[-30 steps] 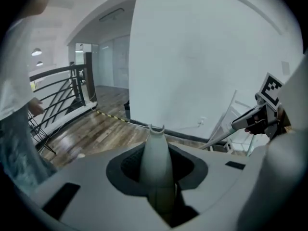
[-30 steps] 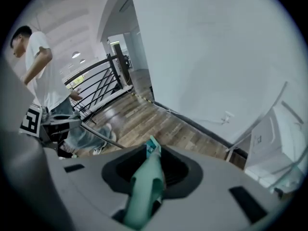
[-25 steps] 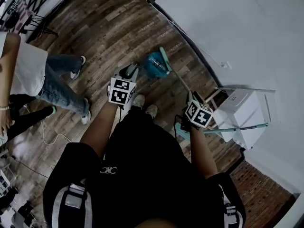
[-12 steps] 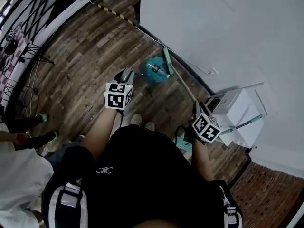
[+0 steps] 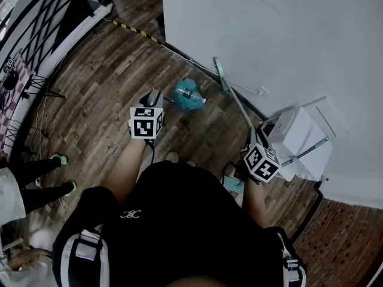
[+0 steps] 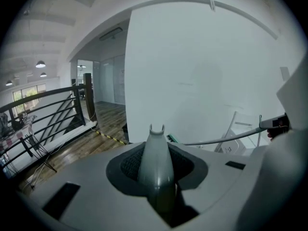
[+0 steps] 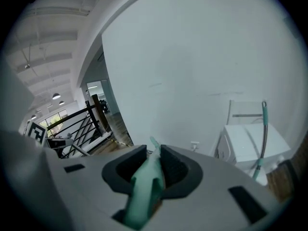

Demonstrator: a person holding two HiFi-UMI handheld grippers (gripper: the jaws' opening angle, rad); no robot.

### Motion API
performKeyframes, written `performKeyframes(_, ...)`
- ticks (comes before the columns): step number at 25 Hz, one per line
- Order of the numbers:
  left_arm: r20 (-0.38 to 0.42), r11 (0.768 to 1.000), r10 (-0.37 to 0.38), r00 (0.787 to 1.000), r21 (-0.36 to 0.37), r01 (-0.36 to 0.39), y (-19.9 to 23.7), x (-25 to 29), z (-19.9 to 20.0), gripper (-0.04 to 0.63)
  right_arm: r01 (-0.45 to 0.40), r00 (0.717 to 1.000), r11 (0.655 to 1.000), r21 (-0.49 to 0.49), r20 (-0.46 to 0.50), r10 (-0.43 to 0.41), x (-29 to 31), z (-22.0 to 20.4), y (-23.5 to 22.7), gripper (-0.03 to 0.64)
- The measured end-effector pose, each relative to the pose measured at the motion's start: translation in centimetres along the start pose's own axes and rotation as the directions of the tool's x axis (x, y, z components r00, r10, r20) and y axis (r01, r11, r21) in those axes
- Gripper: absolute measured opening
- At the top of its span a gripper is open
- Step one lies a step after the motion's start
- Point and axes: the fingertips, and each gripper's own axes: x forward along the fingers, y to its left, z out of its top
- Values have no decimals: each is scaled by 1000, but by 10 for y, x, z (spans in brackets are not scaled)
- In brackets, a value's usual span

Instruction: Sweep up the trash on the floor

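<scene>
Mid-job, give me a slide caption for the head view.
Left claw grips the dustpan by its handle, right claw the broom, near the white wall.

Dim, flat indoor light through fisheye lenses.
The head view is underexposed: the wooden floor [image 5: 102, 82] is dark, and the white wall [image 5: 269, 28] at 1 o'clock is the brightest patch. Both claw views bend straight lines and go black at the rims, and ceiling lamps [image 6: 40, 64] glow at 9 o'clock. The grey handle [image 6: 155, 148] in the left claw [image 6: 156, 165] and the green handle [image 7: 142, 196] in the right claw [image 7: 153, 165] blur at close range.
</scene>
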Motion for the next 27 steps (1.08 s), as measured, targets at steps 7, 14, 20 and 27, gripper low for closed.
performKeyframes(7, -28, 1000, 14, 999, 21, -14, 0, 6, 3, 101, 72, 997, 997, 2, -36, -72, 10, -7, -20, 101)
performKeyframes(14, -49, 999, 35, 998, 24, -34, 5, 10, 1, 101, 70, 996, 996, 54, -61, -67, 18, -11, -33, 101)
performKeyframes(20, -66, 998, 49, 997, 32, -47, 6, 13, -8, 101, 75, 994, 997, 26, -77, -72, 21, -17, -37, 101)
performKeyframes(27, -86, 998, 57, 995, 22, -55, 9, 13, -20, 101, 38, 996, 997, 65, -88, -32, 26, -20, -37, 101)
